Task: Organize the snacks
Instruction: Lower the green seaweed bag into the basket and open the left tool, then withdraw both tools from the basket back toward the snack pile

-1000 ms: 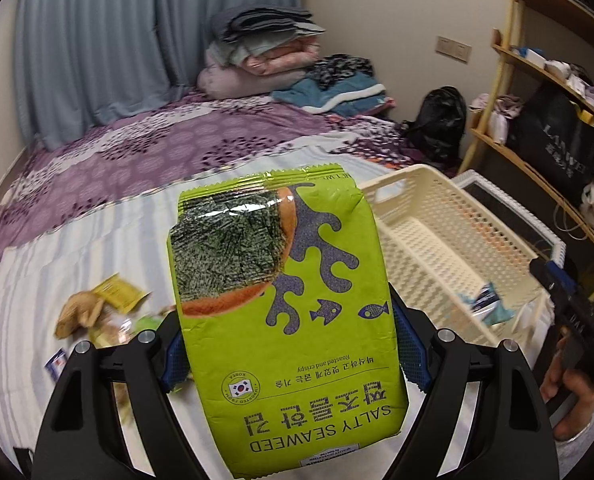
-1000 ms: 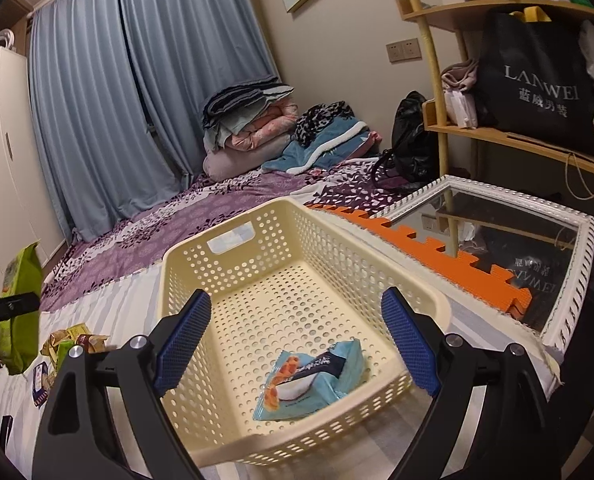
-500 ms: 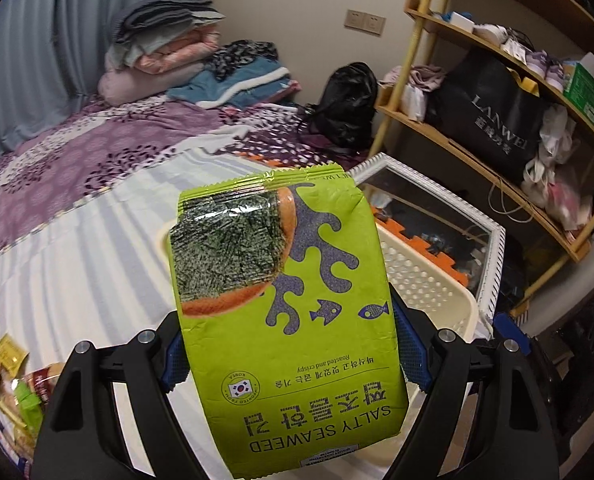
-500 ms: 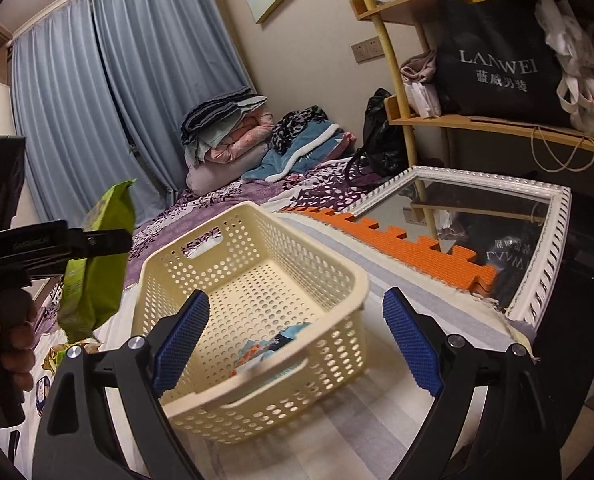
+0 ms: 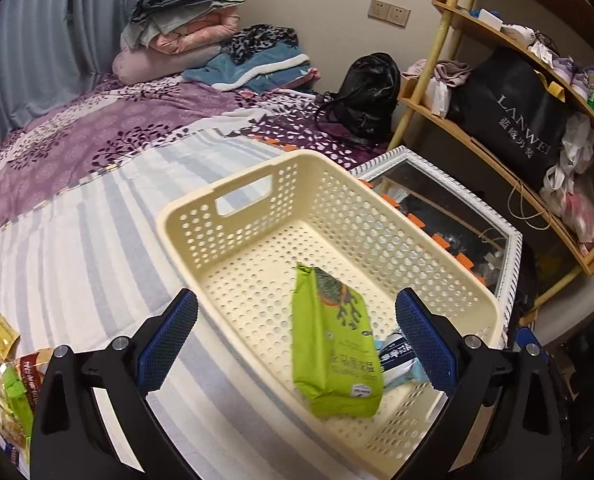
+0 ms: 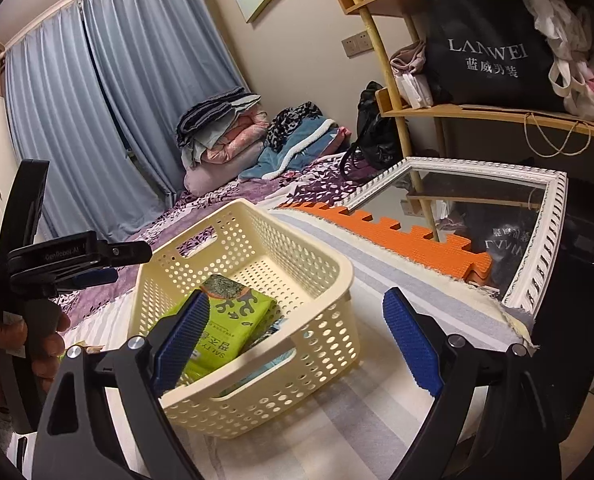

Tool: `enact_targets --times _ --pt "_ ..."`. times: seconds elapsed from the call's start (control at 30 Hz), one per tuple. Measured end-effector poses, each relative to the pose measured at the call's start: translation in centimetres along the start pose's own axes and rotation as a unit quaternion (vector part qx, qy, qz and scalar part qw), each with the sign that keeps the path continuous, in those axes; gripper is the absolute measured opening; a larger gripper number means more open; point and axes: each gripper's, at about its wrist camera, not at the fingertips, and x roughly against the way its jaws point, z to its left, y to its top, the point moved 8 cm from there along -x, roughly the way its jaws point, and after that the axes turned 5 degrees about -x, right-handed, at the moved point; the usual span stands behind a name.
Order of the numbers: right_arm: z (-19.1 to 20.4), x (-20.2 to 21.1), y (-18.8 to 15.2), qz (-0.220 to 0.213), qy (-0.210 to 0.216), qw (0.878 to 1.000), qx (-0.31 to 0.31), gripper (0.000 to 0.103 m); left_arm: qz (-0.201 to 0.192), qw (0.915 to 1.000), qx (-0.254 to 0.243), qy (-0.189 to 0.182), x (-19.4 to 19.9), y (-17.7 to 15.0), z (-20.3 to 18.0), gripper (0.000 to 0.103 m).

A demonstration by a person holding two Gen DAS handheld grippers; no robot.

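A green salty seaweed packet point(image 5: 335, 344) lies inside the cream perforated basket point(image 5: 253, 184) on the striped bed; it also shows in the right wrist view point(image 6: 229, 326), in the basket point(image 6: 317, 344). A light-blue snack pack point(image 5: 397, 358) lies beside it. My left gripper point(image 5: 297, 336) is open and empty above the basket's near end; it appears in the right wrist view point(image 6: 109, 264) at the left. My right gripper point(image 6: 297, 344) is open and empty, in front of the basket.
Several loose snack packets point(image 5: 5, 372) lie on the bed at the left. A white-framed mirror point(image 6: 477, 216) and orange foam mat point(image 6: 397, 236) lie right of the basket. Wooden shelves point(image 5: 509, 92) with bags stand at the right. Folded bedding point(image 5: 185, 40) sits at the far end.
My left gripper swung right over the basket, opened and let go of the seaweed packet, which now lies in the basket. My right gripper stayed open, drifting slightly.
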Motion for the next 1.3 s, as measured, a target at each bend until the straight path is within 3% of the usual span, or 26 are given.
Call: enact_targets --times 0.67,0.87,1.3 --pt "5.2 1.8 -0.1 -0.003 0.031 0.999 0.039 0.092 -0.031 0.9949 -0.035 0.089 5.5 -1.5 4.3 0.101" --pt "7.1 2.0 -0.6 0.006 0.042 0.998 0.048 0.097 -0.039 0.9934 -0.025 0.105 7.2 -2.4 6.1 0.101" --pt "13.0 2.5 -2.1 0.034 0.079 0.993 0.086 0.098 -0.053 0.9899 0.031 0.128 11.3 -5.6 11.9 0.101"
